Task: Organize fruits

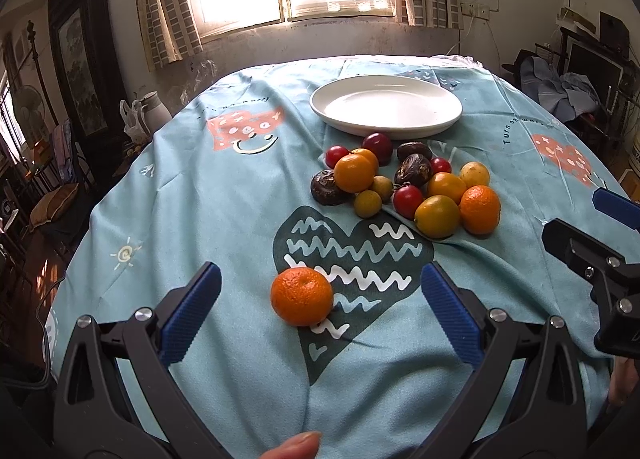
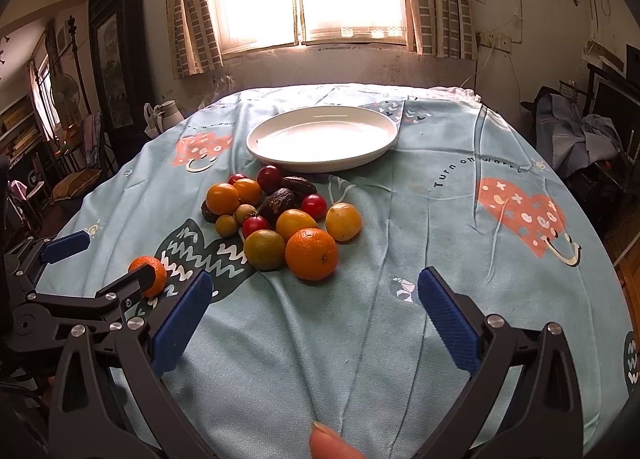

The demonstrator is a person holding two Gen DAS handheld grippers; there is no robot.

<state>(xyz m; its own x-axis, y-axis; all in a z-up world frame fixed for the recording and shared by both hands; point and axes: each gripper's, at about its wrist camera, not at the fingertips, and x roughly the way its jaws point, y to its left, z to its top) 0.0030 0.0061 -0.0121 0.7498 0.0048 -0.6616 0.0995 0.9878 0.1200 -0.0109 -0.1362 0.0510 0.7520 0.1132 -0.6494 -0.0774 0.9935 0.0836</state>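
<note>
**Fruit sorting barely begun, plate bare**

White plate (image 1: 386,107) at the far side of the table, nothing on it. Judging by that, no fruit placed yet; whole job left. Fruit pile (image 1: 404,183) sits just in front of the plate on the blue tablecloth (image 1: 200,219): oranges, yellow-green citrus, red cherry tomatoes, dark wrinkled fruits, all touching or bunched together. One lone tangerine (image 1: 302,296) lies apart from the pile, nearer the camera, on the dark heart print.

Left gripper (image 1: 320,299) jaws spread wide, holding nothing, lone tangerine lying between the blue pads but not touched. Likely first pick. Right gripper (image 2: 316,307) also spread wide, empty, over bare cloth, nearest fruit the big orange (image 2: 311,254) just ahead of it.

In the way: pile is packed tight, round fruit could roll when a neighbour is pulled. Cloth is wrinkled. Grippers near each other, right one visible at the left view's edge. Kettle (image 1: 154,105) and room clutter beyond the table, no concern.
</note>
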